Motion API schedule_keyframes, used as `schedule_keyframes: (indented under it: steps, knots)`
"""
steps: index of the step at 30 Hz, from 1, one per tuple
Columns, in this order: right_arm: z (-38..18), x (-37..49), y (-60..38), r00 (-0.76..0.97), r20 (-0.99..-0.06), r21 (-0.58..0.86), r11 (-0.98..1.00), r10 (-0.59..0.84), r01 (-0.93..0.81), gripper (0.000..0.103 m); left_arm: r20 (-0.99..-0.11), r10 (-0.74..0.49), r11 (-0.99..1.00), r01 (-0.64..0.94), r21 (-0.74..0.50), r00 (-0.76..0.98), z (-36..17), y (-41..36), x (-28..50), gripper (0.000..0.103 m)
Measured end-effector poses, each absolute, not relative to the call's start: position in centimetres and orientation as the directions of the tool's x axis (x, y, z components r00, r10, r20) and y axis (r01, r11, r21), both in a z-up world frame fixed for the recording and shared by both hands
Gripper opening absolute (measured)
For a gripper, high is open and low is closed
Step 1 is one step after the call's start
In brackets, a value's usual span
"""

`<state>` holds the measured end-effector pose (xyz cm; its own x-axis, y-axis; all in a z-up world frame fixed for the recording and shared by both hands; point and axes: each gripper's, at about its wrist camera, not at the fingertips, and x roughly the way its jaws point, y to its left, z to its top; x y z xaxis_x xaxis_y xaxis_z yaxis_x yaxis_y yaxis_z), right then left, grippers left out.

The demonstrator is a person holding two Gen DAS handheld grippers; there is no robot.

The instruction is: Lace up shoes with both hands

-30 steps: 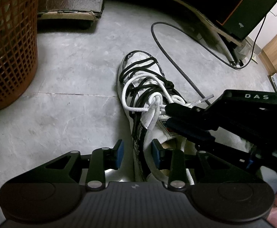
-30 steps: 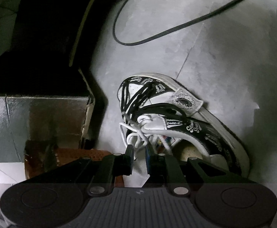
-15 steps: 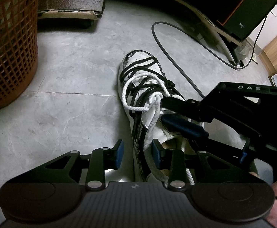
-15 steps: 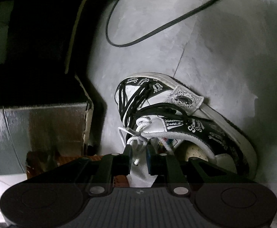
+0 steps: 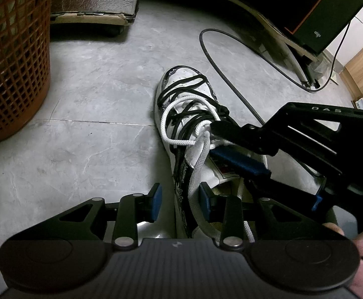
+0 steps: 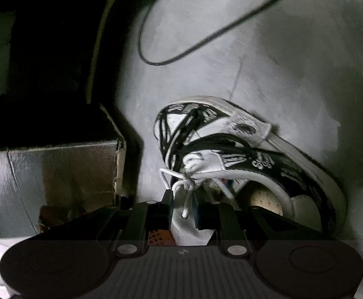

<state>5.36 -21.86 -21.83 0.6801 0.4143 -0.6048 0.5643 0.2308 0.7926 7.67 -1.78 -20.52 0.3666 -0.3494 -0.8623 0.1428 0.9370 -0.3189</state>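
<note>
Pinching the white lace in our right gripper, jaws just eased narrower; our left gripper stands part-open, lace slack between, beside the shoe.

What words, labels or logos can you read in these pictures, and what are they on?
"DAS": on the right claw's frame, seen upside down.
Script on the shoe's black side band: too blurred to read.
Tongue label: too small to read.
Mark on the black box: a small symbol, not legible.
</note>
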Motion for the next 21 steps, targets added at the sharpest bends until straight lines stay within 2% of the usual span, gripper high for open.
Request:
schedule_keyframes:
  steps: [5,11,21]
  knots:
    - [-20.9,5.9,-21.3,0.669,-0.63,0.776,0.356,0.395,0.521,0.004,-0.862,-0.349,0.937,0.142,-0.319,0.368,-20.5,-1.7,7.6,0.037]
    - [-19.8,6.6,-20.7,0.648,-0.668,0.728,0.504,0.366,0.465,0.004,-0.862,-0.35,0.937,0.14,-0.321,0.365,-20.5,-1.6,7.5,0.037]
    - [-19.0,6.5,-21.0,0.646,-0.688,0.69,0.575,0.331,0.441,0.003,-0.864,-0.349,0.937,0.143,-0.319,0.364,-20.5,-1.7,7.5,0.039]
